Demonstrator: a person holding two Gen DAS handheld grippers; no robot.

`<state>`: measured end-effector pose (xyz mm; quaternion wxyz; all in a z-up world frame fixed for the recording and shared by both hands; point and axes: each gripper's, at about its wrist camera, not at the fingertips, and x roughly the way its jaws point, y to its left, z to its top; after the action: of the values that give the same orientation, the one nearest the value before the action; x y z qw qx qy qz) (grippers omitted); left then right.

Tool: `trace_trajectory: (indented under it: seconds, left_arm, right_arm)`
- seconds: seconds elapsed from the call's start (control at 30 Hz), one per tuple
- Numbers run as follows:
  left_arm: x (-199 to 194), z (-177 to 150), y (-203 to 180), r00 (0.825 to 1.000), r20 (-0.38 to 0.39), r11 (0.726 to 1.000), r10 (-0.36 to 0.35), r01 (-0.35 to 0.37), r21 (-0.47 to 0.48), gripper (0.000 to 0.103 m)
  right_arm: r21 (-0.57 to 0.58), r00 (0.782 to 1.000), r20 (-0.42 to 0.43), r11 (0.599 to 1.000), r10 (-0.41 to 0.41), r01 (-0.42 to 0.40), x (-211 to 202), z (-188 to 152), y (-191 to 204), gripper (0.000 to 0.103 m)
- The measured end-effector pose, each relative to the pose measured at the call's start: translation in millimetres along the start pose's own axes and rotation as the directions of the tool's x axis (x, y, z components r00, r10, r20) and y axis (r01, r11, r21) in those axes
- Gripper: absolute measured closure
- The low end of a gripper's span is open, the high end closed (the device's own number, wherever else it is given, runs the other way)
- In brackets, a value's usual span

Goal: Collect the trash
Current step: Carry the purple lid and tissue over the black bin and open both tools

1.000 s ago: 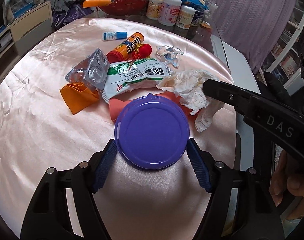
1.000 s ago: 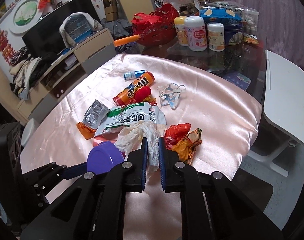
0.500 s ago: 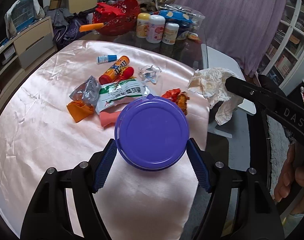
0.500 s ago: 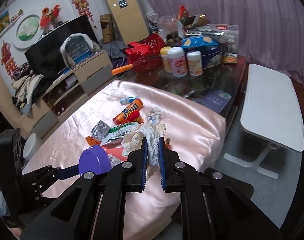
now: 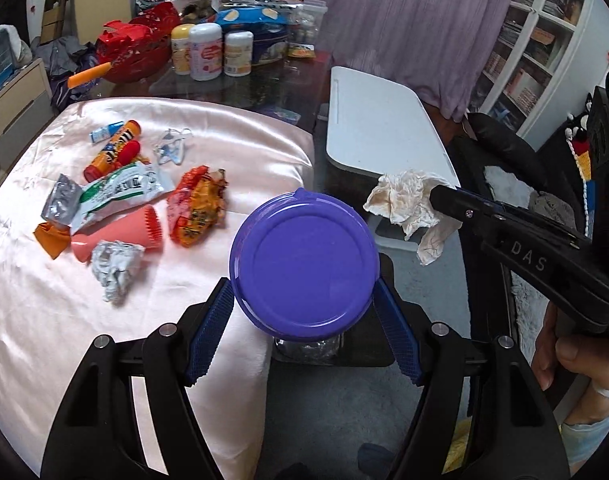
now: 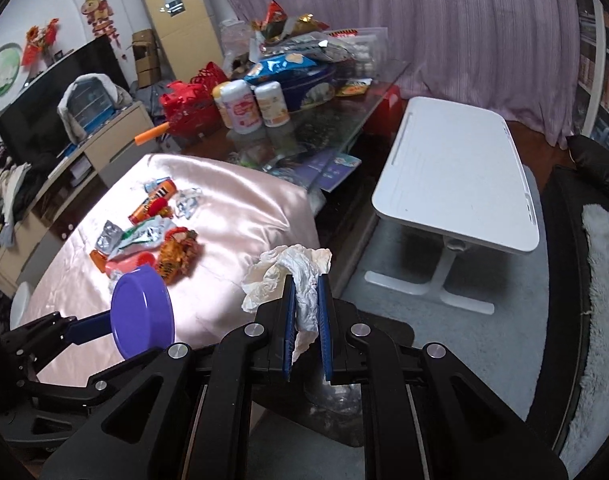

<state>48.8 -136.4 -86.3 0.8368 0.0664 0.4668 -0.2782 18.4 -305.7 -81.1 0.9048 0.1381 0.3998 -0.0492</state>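
My left gripper (image 5: 303, 304) is shut on a round purple lid (image 5: 304, 264) and holds it in the air past the table's right edge, above a dark bin with a clear liner (image 5: 308, 346). My right gripper (image 6: 304, 312) is shut on a crumpled white tissue (image 6: 288, 268), also off the table, above the same bin; the tissue shows in the left wrist view (image 5: 408, 204) too. Wrappers lie on the pink satin cloth (image 5: 64, 320): an orange-red wrapper (image 5: 198, 208), a green-white packet (image 5: 120, 192), a crumpled foil (image 5: 114, 268), a pink cup (image 5: 120, 232).
A white low table (image 6: 456, 168) stands to the right on grey carpet. Jars, a blue tin and a red basket (image 5: 136, 52) crowd the glass table at the back. An orange tube (image 5: 112, 150) and a clear plastic scrap (image 5: 170, 148) lie farther back on the cloth.
Both grippers have swung right, off the table, carrying the lid and the tissue. The pile on the cloth now sits to the left, with the pink cup and crumpled foil uncovered.
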Motion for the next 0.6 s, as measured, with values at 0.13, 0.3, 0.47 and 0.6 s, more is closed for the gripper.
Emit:
trace_trajectory:
  seconds: [0.13,0.3,0.47,0.6]
  left_arm:
    - [26,-1,-14,0.998,-0.052,0.999,-0.028,0.029,0.015,0.035]
    - [61,-5,-31,0.99,-0.13,0.997,-0.063,0.069,0.037,0.035]
    - [94,-10,-36,0.975,-0.21,0.996,-0.071,0.079,0.03,0.035]
    - [110,-11,-35,0.97,-0.238,0.998,-0.054,0.062,0.028,0.035]
  right_arm:
    - [0.032,0.998,-0.057,0.999,-0.025,0.027,14,-13,-27,0.091]
    - [0.059,0.99,-0.139,0.998,-0.018,0.026,40,-25,-47,0.091]
    - [0.066,0.98,-0.199,0.997,-0.017,0.031,60,-34,-58,0.09]
    - [0.075,0.972,-0.233,0.997,-0.017,0.035,71,-36,-63,0.089]
